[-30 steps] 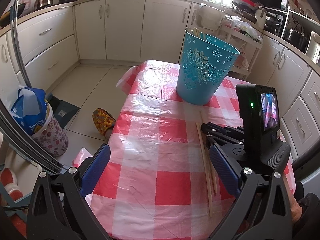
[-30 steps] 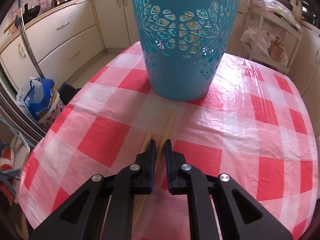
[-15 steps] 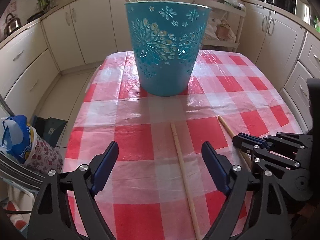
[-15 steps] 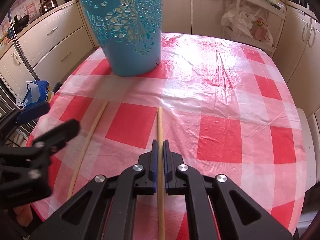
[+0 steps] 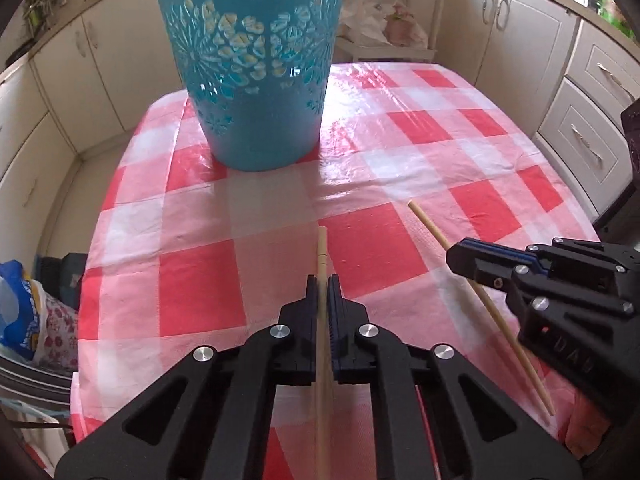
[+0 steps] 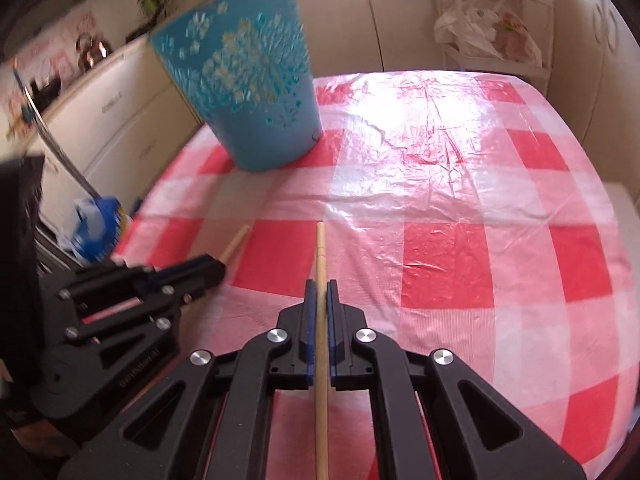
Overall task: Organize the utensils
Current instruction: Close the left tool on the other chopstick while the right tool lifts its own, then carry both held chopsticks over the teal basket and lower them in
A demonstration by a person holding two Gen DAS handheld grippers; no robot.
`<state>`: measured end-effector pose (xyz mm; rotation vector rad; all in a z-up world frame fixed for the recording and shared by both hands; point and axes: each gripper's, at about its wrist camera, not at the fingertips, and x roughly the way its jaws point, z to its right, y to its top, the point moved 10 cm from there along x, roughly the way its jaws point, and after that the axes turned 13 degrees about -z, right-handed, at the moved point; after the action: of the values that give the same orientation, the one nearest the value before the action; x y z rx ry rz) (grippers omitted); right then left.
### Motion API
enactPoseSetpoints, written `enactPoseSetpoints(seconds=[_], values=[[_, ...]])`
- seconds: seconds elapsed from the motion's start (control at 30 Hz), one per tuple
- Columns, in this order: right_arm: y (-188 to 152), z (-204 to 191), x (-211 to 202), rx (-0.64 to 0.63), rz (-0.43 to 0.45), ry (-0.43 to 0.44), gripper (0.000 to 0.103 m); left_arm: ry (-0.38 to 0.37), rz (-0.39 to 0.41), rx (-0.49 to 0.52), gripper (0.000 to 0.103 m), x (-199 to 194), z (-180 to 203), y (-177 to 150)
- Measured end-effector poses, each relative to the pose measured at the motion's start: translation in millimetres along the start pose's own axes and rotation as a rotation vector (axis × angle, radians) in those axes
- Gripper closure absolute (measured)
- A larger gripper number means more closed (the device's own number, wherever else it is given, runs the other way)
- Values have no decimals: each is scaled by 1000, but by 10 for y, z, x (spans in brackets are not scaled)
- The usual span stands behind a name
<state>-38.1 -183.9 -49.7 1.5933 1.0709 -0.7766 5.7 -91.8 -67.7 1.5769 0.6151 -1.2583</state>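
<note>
My left gripper (image 5: 323, 280) is shut on a wooden chopstick (image 5: 321, 248) that points toward the teal cut-out basket (image 5: 256, 64) at the far left of the table. My right gripper (image 6: 321, 285) is shut on a second wooden chopstick (image 6: 320, 248). In the left wrist view the right gripper (image 5: 454, 258) holds its chopstick (image 5: 430, 226) at the right. In the right wrist view the left gripper (image 6: 218, 268) and its chopstick (image 6: 238, 240) are at the left, with the basket (image 6: 256, 96) beyond. Several chopsticks show through the basket's holes.
The table carries a red and white checked plastic cloth (image 5: 420, 152). White kitchen cabinets (image 5: 520, 20) surround it. A wire rack with bags (image 6: 492, 36) stands behind the table. A blue bag (image 5: 16, 304) sits on the floor at the left.
My left gripper has closed on the chopstick that lay between its open fingers. My right gripper still grips its chopstick, and both views have shifted slightly toward the basket.
</note>
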Motion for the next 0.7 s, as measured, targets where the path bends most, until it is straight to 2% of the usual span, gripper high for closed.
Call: enactPoseSetpoints(seconds=[0.1,0.3,0.47,0.7], values=[[34,-32,-209,55,77,84,97,-23,58,-11,98,-231,-9,10],[324,-251,-788,45,256,143,97,-122,279,-62,98,-999,-261,273],[782,-519,-1258,-6,422,144,97,-141,464,-106,98,-1639,-540,690],[1573,-662,-1583,5,565,158,97,-166,589,-125,98,-1969,-686,1300]])
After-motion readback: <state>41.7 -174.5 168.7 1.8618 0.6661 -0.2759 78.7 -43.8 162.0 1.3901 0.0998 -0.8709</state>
